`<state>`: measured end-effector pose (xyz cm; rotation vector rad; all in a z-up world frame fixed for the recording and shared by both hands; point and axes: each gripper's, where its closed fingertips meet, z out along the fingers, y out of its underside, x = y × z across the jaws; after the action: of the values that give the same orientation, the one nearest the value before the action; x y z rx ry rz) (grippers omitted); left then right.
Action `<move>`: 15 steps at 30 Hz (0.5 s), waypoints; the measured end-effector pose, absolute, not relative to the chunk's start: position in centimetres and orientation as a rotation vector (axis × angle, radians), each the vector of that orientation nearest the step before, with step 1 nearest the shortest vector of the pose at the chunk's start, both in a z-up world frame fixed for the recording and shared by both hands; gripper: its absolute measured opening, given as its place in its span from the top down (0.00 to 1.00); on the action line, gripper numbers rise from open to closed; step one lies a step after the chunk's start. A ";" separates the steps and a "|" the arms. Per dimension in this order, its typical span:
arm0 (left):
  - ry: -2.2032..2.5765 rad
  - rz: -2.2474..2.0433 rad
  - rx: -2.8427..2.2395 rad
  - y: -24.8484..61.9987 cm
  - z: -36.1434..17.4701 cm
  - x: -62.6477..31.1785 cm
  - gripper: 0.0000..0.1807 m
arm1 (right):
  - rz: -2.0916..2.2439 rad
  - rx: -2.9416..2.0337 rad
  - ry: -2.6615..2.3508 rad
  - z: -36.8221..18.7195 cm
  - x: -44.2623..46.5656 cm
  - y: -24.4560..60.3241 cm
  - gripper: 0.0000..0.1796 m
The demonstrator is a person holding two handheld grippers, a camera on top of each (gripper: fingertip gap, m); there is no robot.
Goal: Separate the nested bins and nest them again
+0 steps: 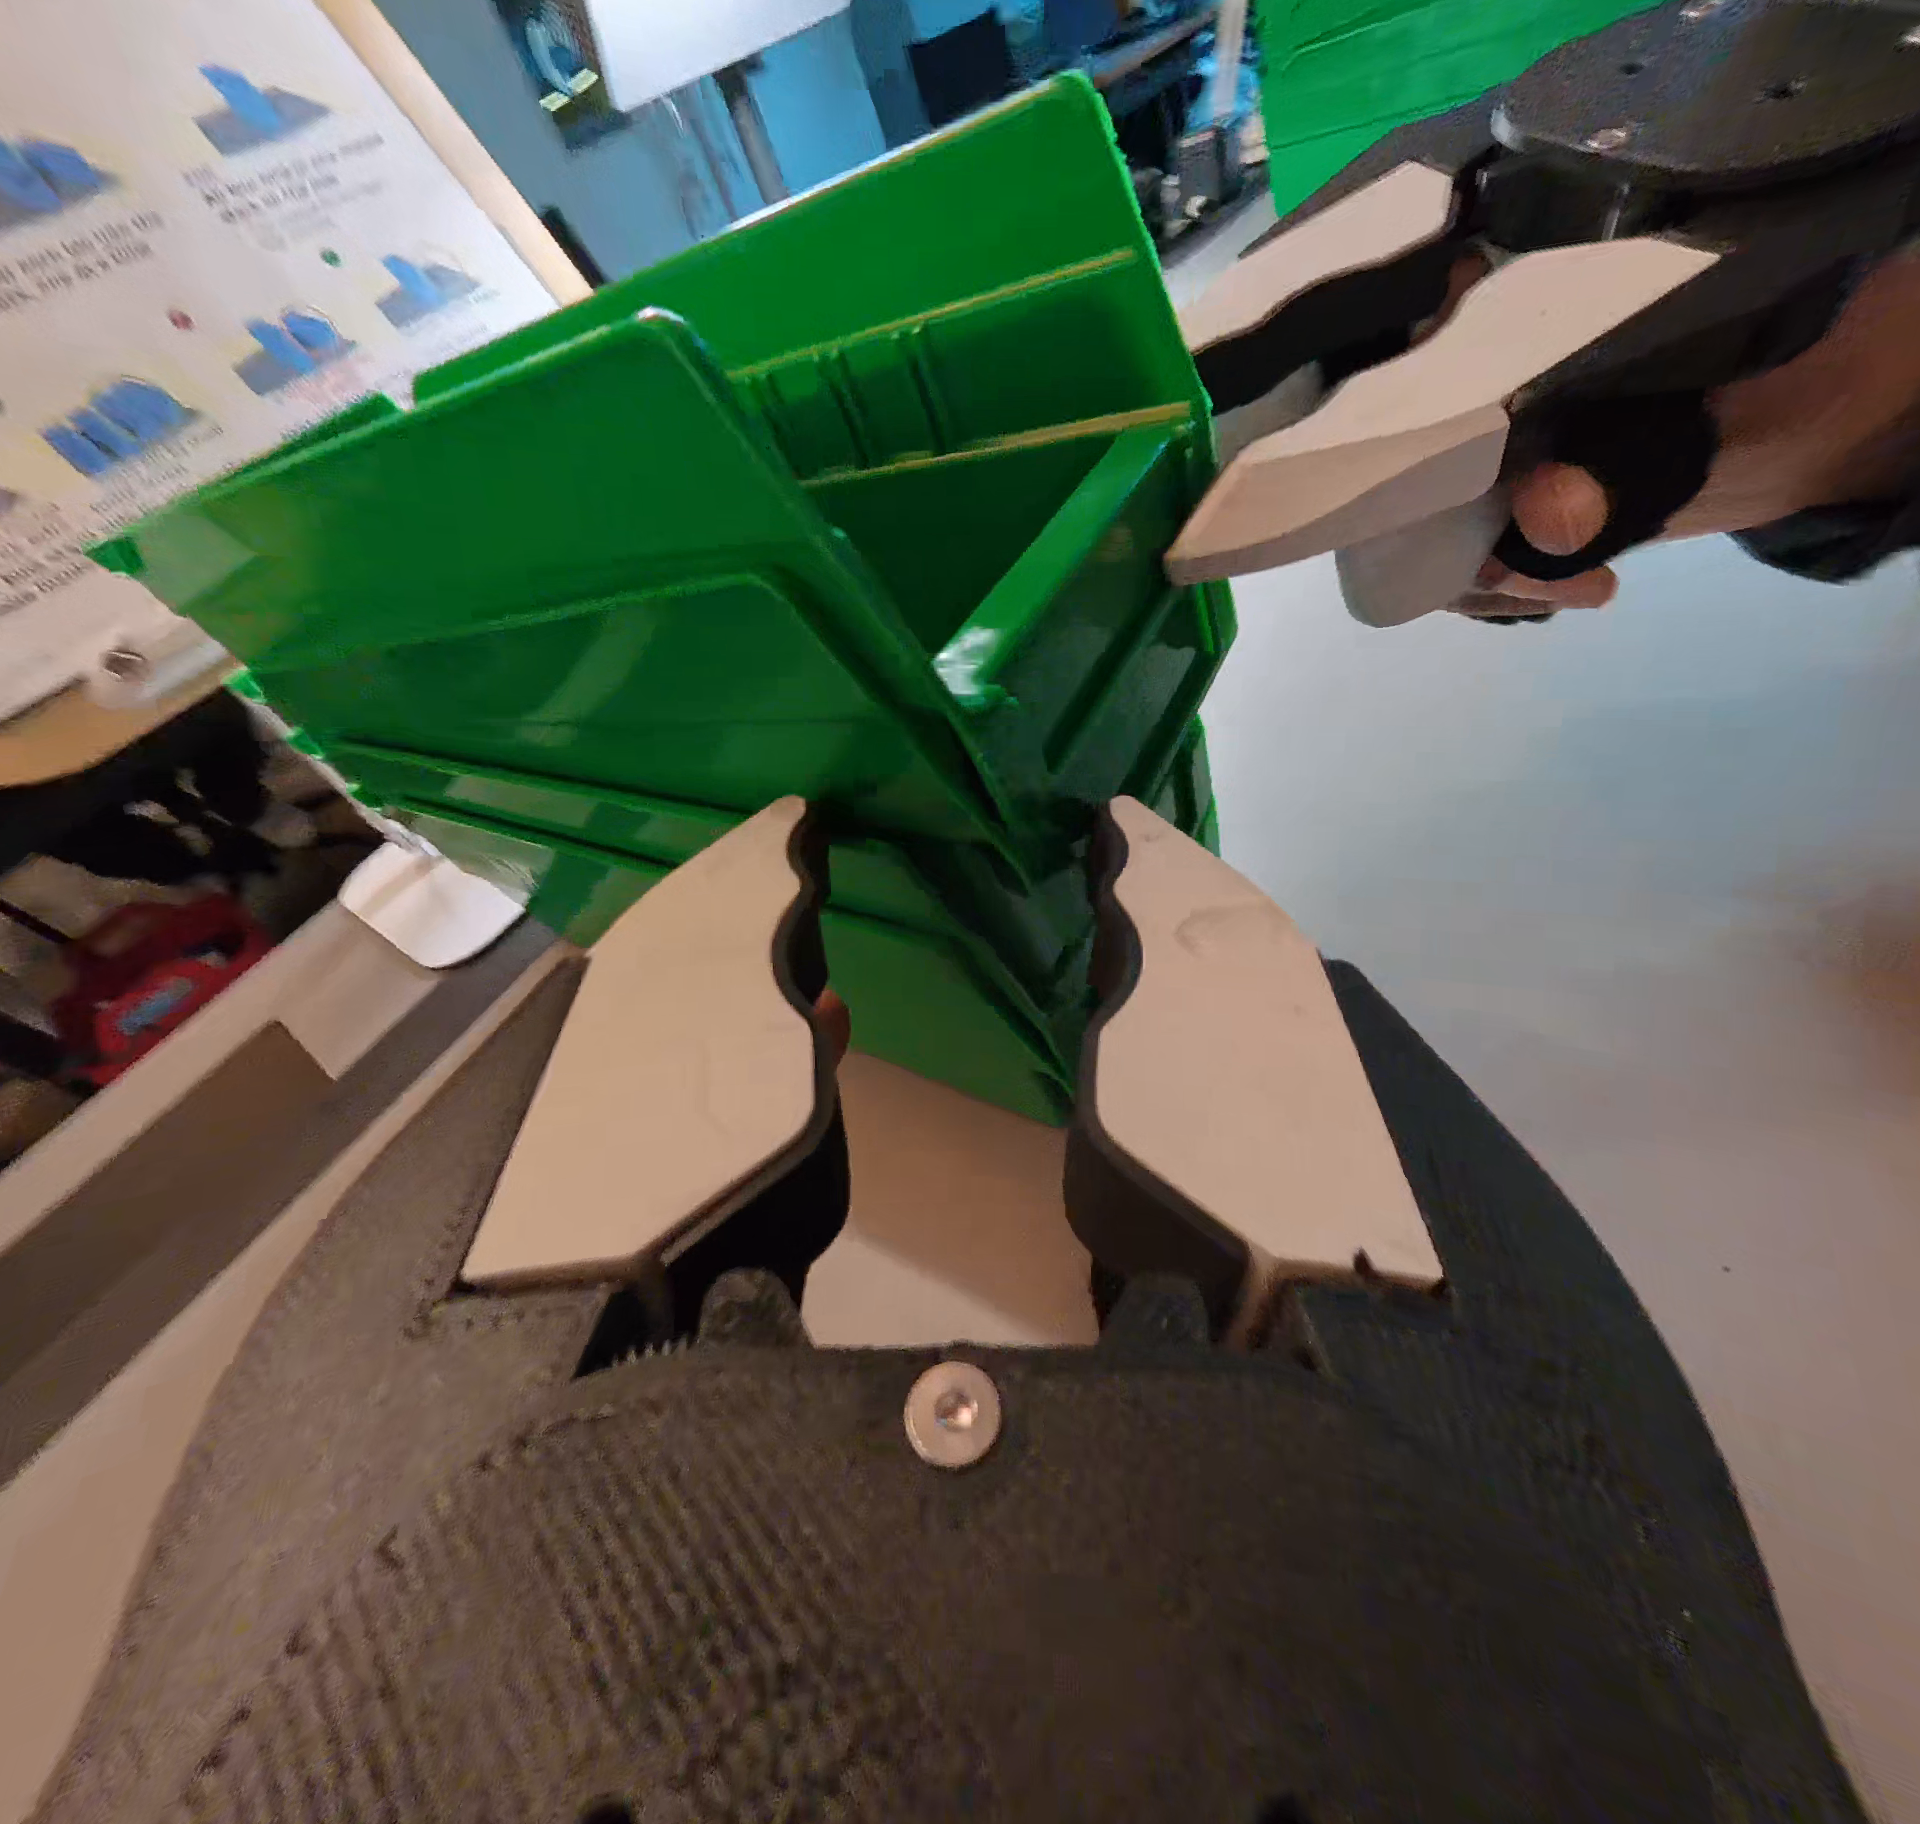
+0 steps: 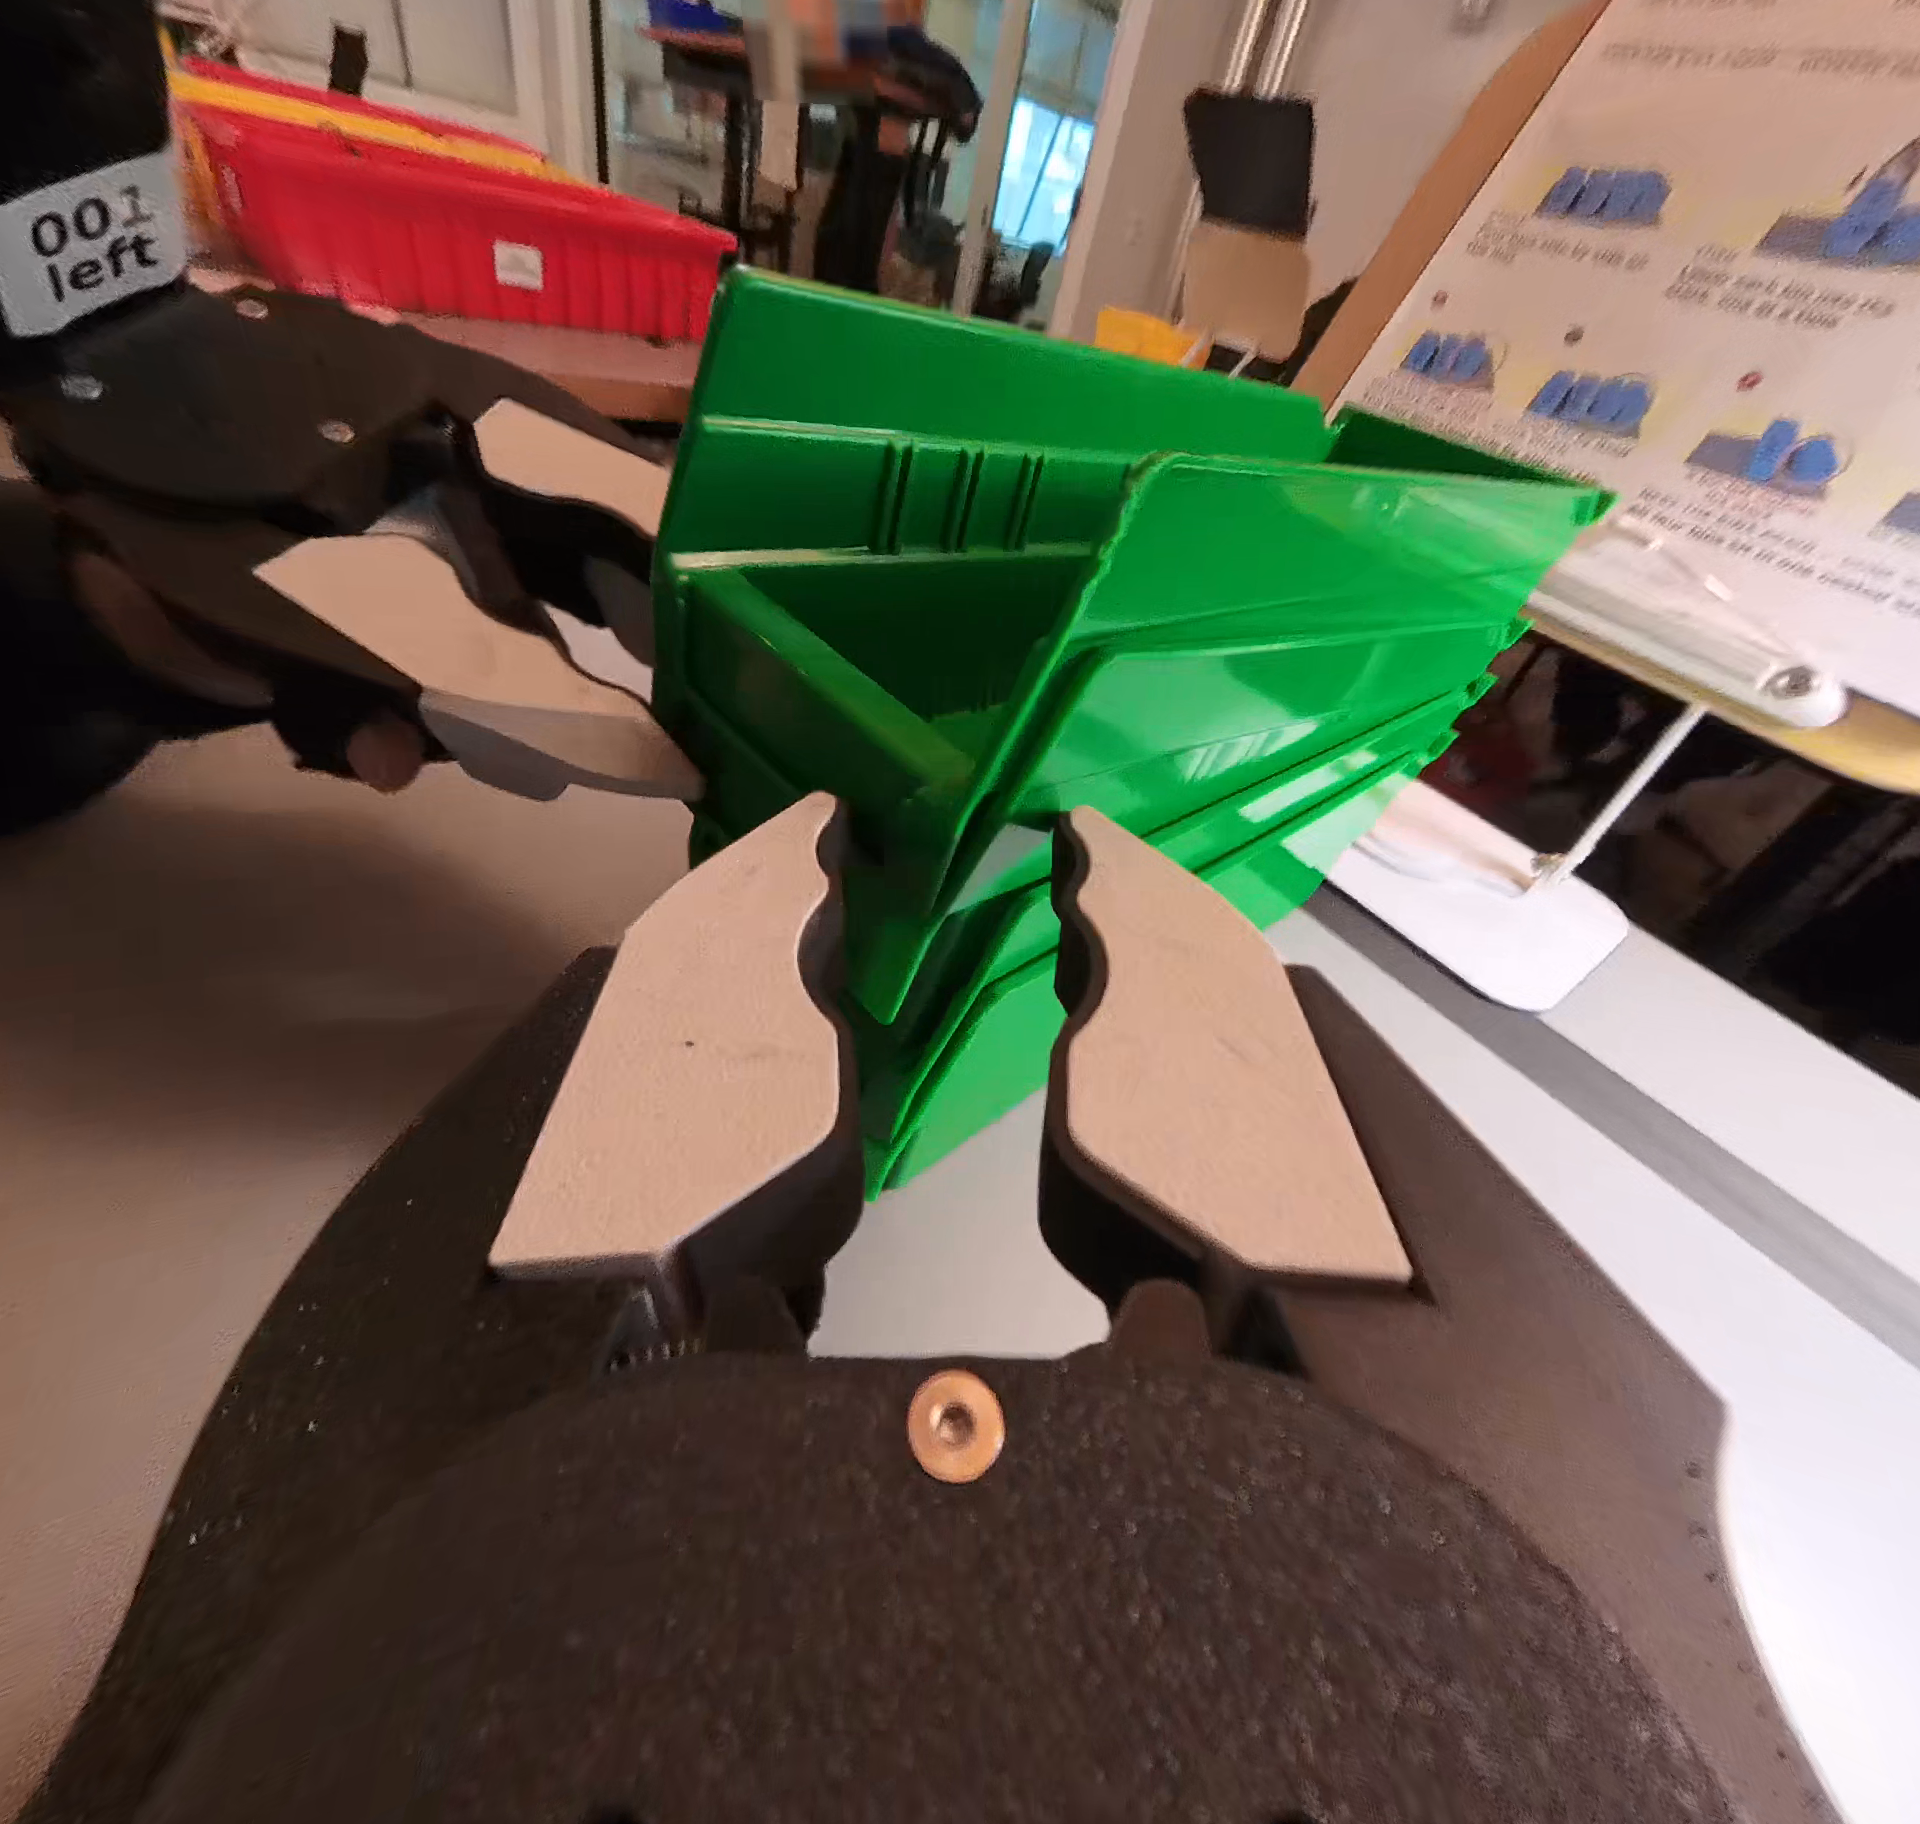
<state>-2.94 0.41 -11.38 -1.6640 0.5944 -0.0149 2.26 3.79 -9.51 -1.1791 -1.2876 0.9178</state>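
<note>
A stack of nested green bins (image 1: 935, 995) stands on the pale table (image 1: 1558, 943). The top bin (image 1: 582, 631) is tilted and twisted out of line with the bins below it. My left gripper (image 1: 956, 824) is open, and a lower front corner of the stack lies between its fingertips. My right gripper (image 2: 951, 813) is open at the opposite corner, with an edge of the top bin (image 2: 1299, 569) between its fingers. Each gripper also shows in the other's view: the right one (image 1: 1184, 449) and the left one (image 2: 660, 642), both with their tips at the stack's (image 2: 935, 1078) front end.
A picture board (image 2: 1714, 320) on a white stand (image 2: 1507, 933) leans just behind the bins. Red and yellow bins (image 2: 447, 226) sit at the far left of the right wrist view. A dark stripe (image 2: 1662, 1151) runs along the table. More green material (image 1: 1455, 29) shows behind.
</note>
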 end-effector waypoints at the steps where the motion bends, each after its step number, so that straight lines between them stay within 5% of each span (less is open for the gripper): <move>1: 0.602 0.017 -1.645 0.4 -11.4 -2.9 0.74 | 0.922 -1.169 -1.268 -9.5 2.3 3.8 0.80; 15: 0.709 0.285 -1.472 -0.6 -11.2 -2.6 0.83 | 0.679 -1.021 -1.350 -9.3 3.3 3.6 0.88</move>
<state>-2.60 -0.60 -11.23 -1.4723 0.7088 0.2849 3.34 3.57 -9.29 -1.0209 -1.3504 0.6795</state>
